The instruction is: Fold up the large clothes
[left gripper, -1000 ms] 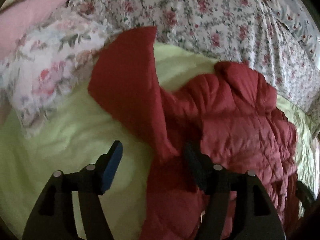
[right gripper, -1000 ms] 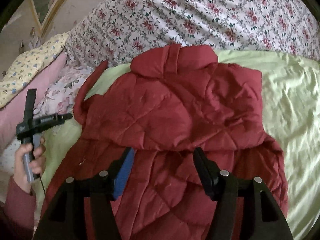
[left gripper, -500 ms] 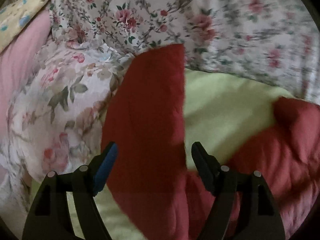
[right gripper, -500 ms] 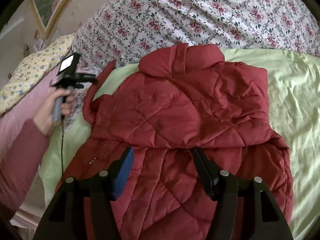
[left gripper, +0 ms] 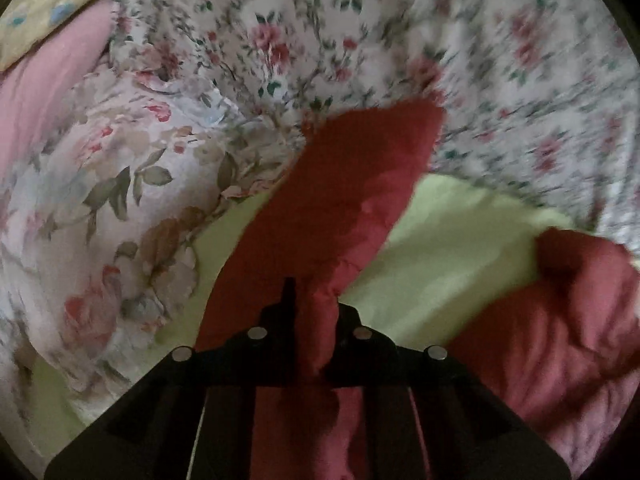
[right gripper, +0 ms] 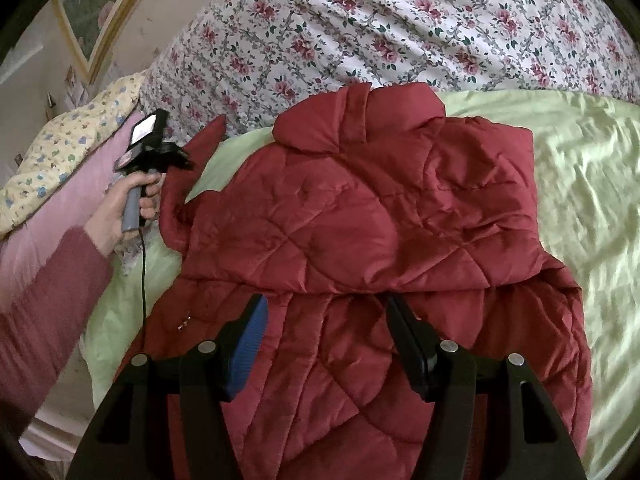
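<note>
You've got a pale green sheet (right gripper: 580,168) spread over the bed, wrinkled and shiny on the right side, with a white quilt with small red roses (right gripper: 400,28) heaped along its far edge. To your left sits a pillow with large faded flowers (left gripper: 100,208), touching the sheet's edge, with a plain pink pillow (right gripper: 52,220) and a yellow pillow with small blue flowers (right gripper: 68,140) stacked behind it. A gold-framed picture (right gripper: 92,16) hangs on the beige wall at upper left.
</note>
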Demonstrator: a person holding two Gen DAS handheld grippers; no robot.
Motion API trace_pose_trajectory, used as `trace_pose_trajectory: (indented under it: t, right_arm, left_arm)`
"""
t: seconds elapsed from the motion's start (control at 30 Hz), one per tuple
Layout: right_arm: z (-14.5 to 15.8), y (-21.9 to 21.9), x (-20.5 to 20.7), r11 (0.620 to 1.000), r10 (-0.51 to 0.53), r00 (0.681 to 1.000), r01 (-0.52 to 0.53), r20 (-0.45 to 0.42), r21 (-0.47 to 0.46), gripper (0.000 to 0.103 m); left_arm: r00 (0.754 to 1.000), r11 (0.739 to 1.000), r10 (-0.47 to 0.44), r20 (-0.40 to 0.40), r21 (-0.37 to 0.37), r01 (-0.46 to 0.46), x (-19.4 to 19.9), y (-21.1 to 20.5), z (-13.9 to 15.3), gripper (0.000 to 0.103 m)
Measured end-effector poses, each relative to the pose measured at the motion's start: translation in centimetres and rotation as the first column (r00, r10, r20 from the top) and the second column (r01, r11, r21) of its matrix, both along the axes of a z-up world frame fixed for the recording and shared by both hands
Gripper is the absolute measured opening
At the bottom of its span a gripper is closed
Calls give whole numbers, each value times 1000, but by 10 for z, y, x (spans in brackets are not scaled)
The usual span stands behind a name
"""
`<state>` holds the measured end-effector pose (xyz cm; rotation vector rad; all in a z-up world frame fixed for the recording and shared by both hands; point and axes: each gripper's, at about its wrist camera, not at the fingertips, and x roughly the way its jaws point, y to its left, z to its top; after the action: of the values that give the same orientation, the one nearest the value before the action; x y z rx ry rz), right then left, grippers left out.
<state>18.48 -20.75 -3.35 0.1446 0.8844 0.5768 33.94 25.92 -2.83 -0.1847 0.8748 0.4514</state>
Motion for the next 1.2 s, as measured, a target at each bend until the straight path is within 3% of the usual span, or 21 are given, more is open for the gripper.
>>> trace_pose_trajectory:
  t: [0.23,0.5,0.77,0.97,1.2]
  right_arm:
    - [6,3,-10,1000,4,1000,-4,9,-1,63]
    - [4,-9,-15,999,-43,999,43,-10,13,63]
    - [2,-24,-19,996,-85,996,85,-26,15,63]
    - [7,-36,-20,994,-111,994,112,-12,13,63]
    - [13,-43,-4,991,-129,992,129,-12,23,65]
  left_arm:
    - [979,985,-100,177,-121,123,-68,-45,28,8]
    - [919,927,-244,310,-206,315,-118,-118,46,8]
    - [879,858,-367,305,-253,446,-119,-181,27,8]
    - [879,859,-413,240,-218,463,-117,-222,8,8]
    - [880,848,-437,186,-241,472,-117,-241,-16,8]
